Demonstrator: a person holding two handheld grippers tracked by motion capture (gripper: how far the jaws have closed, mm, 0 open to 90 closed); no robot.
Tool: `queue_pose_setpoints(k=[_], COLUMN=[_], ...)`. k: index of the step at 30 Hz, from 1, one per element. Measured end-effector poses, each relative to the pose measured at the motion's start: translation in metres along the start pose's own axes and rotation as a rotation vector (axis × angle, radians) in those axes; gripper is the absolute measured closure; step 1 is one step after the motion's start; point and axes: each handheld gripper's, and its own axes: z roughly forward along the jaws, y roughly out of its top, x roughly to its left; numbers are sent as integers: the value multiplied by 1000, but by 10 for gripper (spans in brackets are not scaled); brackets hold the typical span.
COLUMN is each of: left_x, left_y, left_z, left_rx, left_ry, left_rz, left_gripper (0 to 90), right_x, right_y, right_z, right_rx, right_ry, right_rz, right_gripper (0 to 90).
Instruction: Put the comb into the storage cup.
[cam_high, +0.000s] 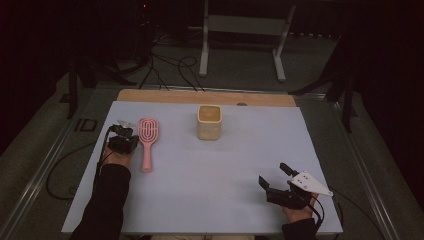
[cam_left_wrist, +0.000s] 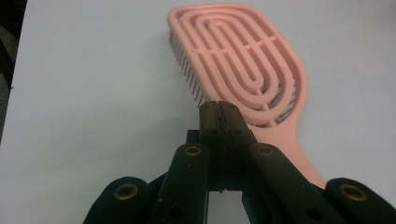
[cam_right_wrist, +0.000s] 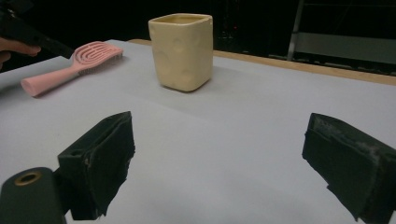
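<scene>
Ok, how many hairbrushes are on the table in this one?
1. The pink hairbrush lies flat at the table's left side, beside the left gripper, well left of the cream cup.

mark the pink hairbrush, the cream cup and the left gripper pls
Pink plastic vented hairbrush (cam_high: 148, 129), high view, on the looped head.
Cream square ceramic cup (cam_right_wrist: 183, 51), right gripper view, on its front corner wall.
Left gripper (cam_left_wrist: 219, 111), left gripper view, at the shut tips beside the brush head.

In the left gripper view the left gripper (cam_left_wrist: 219, 109) covers part of the pink brush (cam_left_wrist: 243, 60), its handle end cut off below.
</scene>
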Motion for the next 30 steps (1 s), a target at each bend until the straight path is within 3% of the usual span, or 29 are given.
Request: queue_pose_setpoints(k=[3,13,18,19,24,26,30], left_x=[-4,-7,-7,-8,-11,-12,-16], left_y=[3,3,4,4,5,4,1], left_z=[2,4,-1,-6,-18,-30,-43], left_rx=[10,-1,-26,-50,-118,-183,-232], left_ry=[-3,-18,-33,-56,-92,-146,-170], left_rz=[32,31,23,34,41,45,54], left_gripper=[899,887,845,834,698,603,422], right_x=[0,-1,-1,-1,-1,-1,-1], right_y=[0,0,0,0,0,0,0], right_z=[0,0,-1,-1,-1,-1,-1], right_rx=[-1,-4,-4,-4,-4,-4,-6], right_ry=[3,2,2,3,4,5,6], right_rz=[2,5,3,4,5,4,6], right_gripper=[90,90,90,89,89,90,89])
